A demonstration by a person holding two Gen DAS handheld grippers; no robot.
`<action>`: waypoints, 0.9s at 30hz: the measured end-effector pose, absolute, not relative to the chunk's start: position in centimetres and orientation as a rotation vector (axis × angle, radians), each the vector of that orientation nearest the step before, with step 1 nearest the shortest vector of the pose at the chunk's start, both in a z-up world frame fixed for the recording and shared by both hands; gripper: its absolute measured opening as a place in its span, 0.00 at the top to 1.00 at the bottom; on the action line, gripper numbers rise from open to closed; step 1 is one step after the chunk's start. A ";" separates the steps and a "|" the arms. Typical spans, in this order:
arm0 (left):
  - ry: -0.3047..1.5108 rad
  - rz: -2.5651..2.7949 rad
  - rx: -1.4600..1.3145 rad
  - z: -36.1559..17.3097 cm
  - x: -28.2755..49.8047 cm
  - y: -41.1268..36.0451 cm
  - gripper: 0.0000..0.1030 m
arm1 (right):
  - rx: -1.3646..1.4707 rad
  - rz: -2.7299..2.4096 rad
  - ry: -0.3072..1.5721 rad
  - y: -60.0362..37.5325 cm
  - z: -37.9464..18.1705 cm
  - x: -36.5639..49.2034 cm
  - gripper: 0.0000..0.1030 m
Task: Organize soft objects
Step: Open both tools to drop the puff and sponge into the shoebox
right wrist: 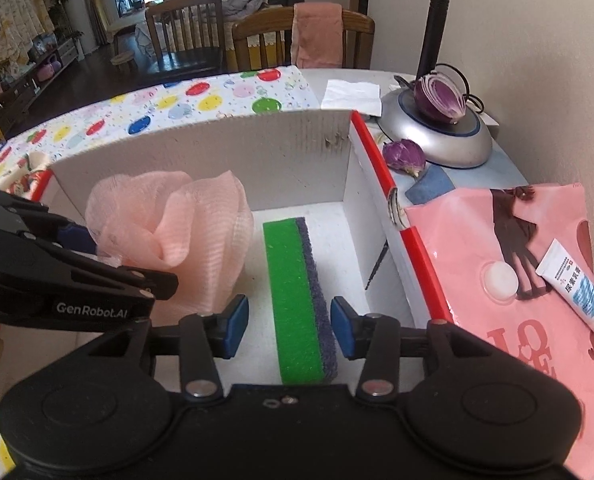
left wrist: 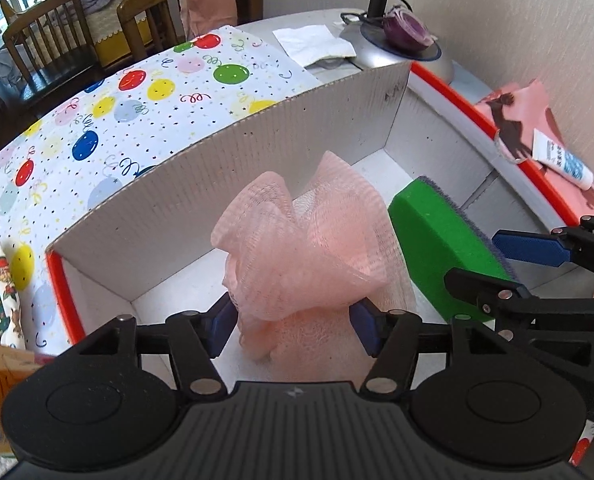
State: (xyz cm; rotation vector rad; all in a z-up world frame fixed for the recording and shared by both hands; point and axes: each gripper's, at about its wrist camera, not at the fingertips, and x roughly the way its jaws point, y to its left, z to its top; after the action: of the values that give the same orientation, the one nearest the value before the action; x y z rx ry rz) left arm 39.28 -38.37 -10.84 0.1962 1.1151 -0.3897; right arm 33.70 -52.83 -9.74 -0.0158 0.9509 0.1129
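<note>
A pink mesh bath pouf sits inside a white cardboard box with a red rim. My left gripper has its blue pads on either side of the pouf's base, spread wide. A green sponge with a grey scrub side stands on edge on the box floor, right of the pouf. My right gripper is open around the sponge, with a gap beside each pad. The right gripper also shows in the left wrist view, as does the sponge.
The box stands on a table with a balloon-print cloth. A pink bag with a white tube lies to the right. A lamp base with a half red onion and a white napkin lie behind. Wooden chairs stand beyond.
</note>
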 end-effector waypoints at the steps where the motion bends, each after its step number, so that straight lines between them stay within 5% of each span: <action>1: 1.110 -0.390 0.187 -10.6 39.1 -38.2 0.41 | -0.010 0.117 0.945 -52.8 -9.5 33.5 0.53; 27: 0.792 -0.444 0.065 -0.1 27.0 -28.4 0.41 | 0.056 0.189 0.731 -48.0 -0.8 24.5 0.38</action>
State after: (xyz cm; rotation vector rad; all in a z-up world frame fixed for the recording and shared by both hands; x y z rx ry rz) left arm 27.03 -28.38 -0.15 0.0655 0.7920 -0.4443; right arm 24.49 -48.00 -0.78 0.0559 0.7310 0.1889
